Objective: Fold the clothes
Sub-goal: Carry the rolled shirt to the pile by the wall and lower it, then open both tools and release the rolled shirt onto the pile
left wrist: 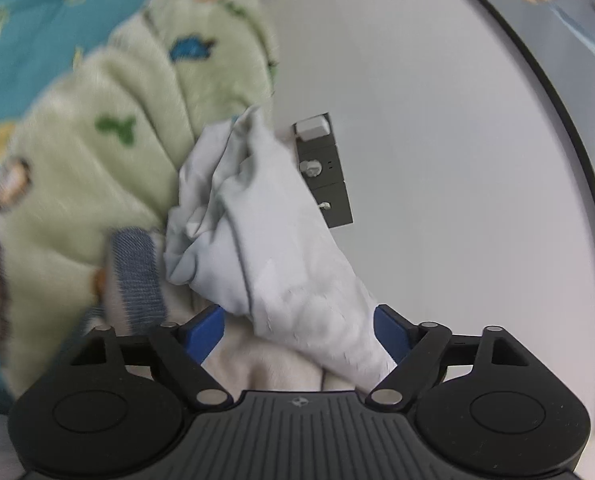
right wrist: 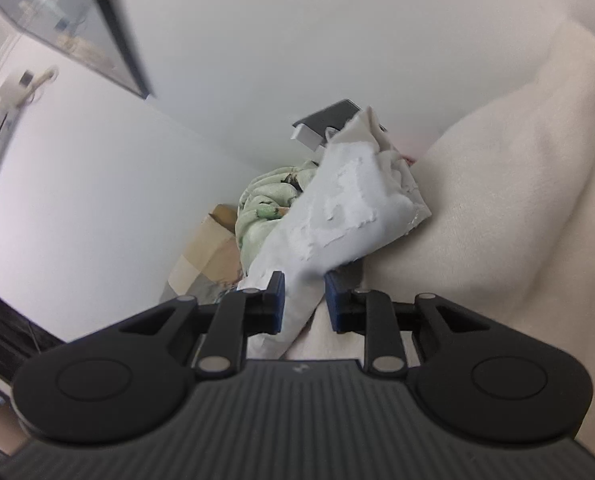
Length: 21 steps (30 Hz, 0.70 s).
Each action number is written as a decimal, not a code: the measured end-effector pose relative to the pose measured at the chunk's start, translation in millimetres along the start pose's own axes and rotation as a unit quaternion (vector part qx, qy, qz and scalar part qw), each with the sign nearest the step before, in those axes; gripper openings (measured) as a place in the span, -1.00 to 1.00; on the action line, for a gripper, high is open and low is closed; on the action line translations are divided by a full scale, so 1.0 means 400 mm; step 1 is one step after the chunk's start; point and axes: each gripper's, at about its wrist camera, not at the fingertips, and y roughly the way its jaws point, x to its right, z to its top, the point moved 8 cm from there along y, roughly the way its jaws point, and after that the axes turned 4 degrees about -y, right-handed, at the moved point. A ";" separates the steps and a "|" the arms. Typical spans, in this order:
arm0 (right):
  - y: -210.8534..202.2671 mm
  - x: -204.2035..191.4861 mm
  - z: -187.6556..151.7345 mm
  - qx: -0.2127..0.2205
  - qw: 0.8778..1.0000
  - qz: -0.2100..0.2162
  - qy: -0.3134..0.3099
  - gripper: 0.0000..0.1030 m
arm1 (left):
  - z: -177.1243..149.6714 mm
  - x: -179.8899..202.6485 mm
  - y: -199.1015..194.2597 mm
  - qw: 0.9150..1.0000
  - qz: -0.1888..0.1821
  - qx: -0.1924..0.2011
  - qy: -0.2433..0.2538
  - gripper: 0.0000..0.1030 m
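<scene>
A crumpled pale grey-blue garment point(left wrist: 265, 232) lies bunched in front of my left gripper point(left wrist: 301, 332). The left jaws stand wide open, with the cloth between and past the blue pads point(left wrist: 207, 330). In the right wrist view the same garment point(right wrist: 345, 216) rises from my right gripper point(right wrist: 303, 300). The right jaws are nearly closed and pinch the cloth between the blue pads point(right wrist: 276, 300). A cream fabric point(right wrist: 497, 220) lies under and to the right of the garment.
A pale green fleece blanket with animal prints point(left wrist: 109, 132) is heaped on the left, over a teal sheet point(left wrist: 25, 20). A white wall carries a dark socket panel point(left wrist: 325, 172). A dark-framed mirror point(right wrist: 77, 28) and a cardboard box point(right wrist: 213, 248) show in the right wrist view.
</scene>
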 end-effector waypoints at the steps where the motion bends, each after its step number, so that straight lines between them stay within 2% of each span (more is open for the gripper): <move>1: -0.021 -0.018 -0.003 0.004 1.000 -0.003 -0.019 -0.50 | -0.005 0.016 -0.022 1.000 0.007 0.009 0.021 0.82; 4: -0.082 -0.074 -0.012 0.017 0.997 -0.013 -0.077 -0.50 | -0.017 0.068 -0.134 0.996 0.024 0.034 0.081 0.95; 7: -0.139 -0.132 -0.032 0.029 0.990 -0.023 -0.135 -0.50 | -0.044 0.106 -0.232 0.989 0.039 0.056 0.133 0.99; 12: -0.204 -0.204 -0.069 0.043 0.977 -0.035 -0.208 -0.47 | -0.101 0.162 -0.348 0.969 0.079 0.083 0.221 0.99; 13: -0.217 -0.214 -0.079 0.048 0.973 -0.038 -0.220 -0.42 | -0.113 0.172 -0.365 0.963 0.088 0.089 0.238 0.99; 15: -0.242 -0.230 -0.097 0.060 0.967 -0.046 -0.245 -0.02 | -0.138 0.189 -0.400 0.951 0.107 0.098 0.272 0.99; 17: -0.260 -0.244 -0.115 0.073 0.959 -0.053 -0.269 0.21 | -0.166 0.200 -0.424 0.939 0.123 0.110 0.302 0.99; 21: -0.300 -0.264 -0.150 0.094 0.944 -0.069 -0.308 0.28 | -0.216 0.203 -0.459 0.924 0.133 0.127 0.335 0.99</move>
